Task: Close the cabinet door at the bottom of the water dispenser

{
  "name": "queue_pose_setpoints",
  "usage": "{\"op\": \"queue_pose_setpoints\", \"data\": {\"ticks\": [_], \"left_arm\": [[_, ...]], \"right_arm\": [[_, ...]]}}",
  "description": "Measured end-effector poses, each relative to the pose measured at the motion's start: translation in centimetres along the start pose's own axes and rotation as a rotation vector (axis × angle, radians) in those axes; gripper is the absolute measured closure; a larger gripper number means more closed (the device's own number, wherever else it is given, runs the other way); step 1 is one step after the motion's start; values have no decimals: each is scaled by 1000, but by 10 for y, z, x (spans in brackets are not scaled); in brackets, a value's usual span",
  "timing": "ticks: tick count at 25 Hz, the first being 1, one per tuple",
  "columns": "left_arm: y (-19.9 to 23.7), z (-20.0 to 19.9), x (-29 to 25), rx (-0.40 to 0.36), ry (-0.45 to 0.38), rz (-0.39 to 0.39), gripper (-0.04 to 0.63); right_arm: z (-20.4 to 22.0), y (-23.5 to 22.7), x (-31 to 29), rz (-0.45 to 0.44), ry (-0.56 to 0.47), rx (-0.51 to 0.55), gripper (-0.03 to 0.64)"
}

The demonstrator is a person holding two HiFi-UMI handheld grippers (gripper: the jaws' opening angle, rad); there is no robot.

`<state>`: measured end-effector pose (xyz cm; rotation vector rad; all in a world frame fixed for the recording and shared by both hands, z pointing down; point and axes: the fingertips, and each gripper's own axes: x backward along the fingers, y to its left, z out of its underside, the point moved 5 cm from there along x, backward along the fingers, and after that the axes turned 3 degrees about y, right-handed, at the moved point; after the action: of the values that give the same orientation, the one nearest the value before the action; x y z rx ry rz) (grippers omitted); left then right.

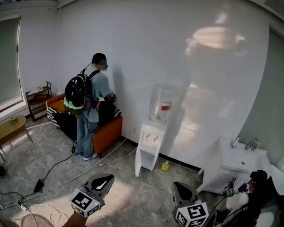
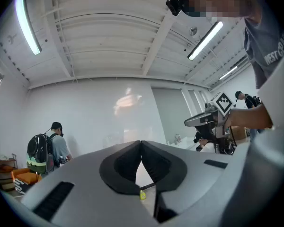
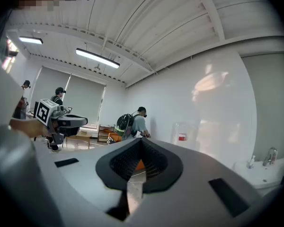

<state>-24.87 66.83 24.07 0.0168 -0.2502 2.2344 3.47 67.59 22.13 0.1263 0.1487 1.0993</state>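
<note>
**Dispenser door open; both claws clenched, empty**

I find the water dispenser (image 1: 154, 126) standing against the far wall, well apart from my 2 grippers. Its bottom cabinet door (image 1: 138, 161) stands open, swung out at the left of the base. A small yellow object (image 1: 165, 166) lies on the floor just beside it. The left gripper (image 1: 103, 180) and the right gripper (image 1: 181, 189) are each clenched on nothing.

Bright, sharp, wall (image 1: 132, 32) glare, fisheye edges
</note>
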Motion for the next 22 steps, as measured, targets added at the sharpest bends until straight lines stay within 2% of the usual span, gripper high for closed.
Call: {"op": "queue_pose_setpoints", "data": {"ticks": [15,22], "left_arm": [[15,19,4,-25,2,25,578],[22,27,8,-8,-10,32,578]], "right_arm": [[10,9,-5,26,40,23,588],[14,16,-6,50,33,-37,588]]}}
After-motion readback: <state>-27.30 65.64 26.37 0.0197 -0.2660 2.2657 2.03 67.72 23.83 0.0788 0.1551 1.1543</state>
